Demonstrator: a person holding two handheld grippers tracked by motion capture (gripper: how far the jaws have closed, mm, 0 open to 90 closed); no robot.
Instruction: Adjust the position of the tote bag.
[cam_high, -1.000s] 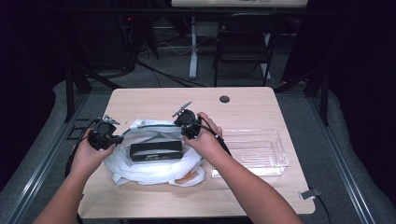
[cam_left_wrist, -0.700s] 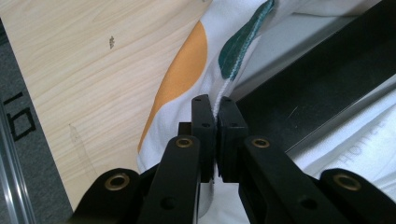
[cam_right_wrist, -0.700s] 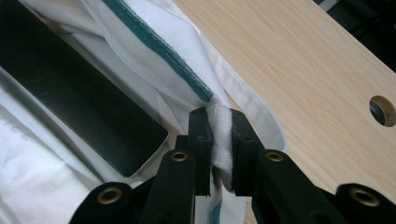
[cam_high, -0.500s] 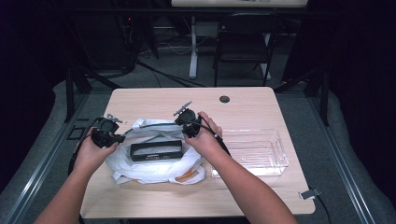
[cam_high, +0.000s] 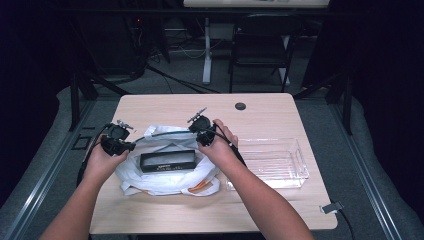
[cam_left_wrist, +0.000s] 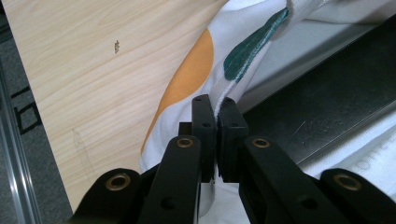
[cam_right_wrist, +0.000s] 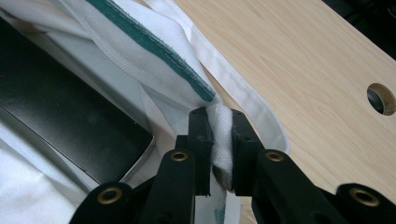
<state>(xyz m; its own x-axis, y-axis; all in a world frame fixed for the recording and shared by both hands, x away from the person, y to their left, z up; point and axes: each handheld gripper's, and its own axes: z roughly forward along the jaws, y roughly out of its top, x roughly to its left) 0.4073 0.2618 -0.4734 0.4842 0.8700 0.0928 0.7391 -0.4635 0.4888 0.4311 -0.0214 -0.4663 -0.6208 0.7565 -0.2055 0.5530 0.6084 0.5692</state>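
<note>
On the pale wooden table (cam_high: 165, 207), toward its left half, lies a white cloth bag (cam_high: 165, 177) with orange and green printing, spread wide, and a flat black box (cam_high: 167, 160) rests inside its mouth. At the bag's left edge the left gripper (cam_high: 127, 146) has its jaws closed tight on a thin fold of the white fabric; in the left gripper view (cam_left_wrist: 216, 109) the cloth is pinched between the two black jaws, with an orange patch and a green stitched stripe just above and the black box (cam_left_wrist: 327, 107) beside them. At the bag's upper right edge the right gripper (cam_high: 206, 142) is likewise clamped on the bag, and in the right gripper view (cam_right_wrist: 219, 126) a thicker bunched roll of white cloth sits between its jaws, close to a green-trimmed hem. The two grippers stand well apart, holding the bag's opening stretched between them over the box. Just right of the bag sits a clear plastic tray (cam_high: 295, 172), and near the table's far edge is a small round hole (cam_high: 240, 106).
</note>
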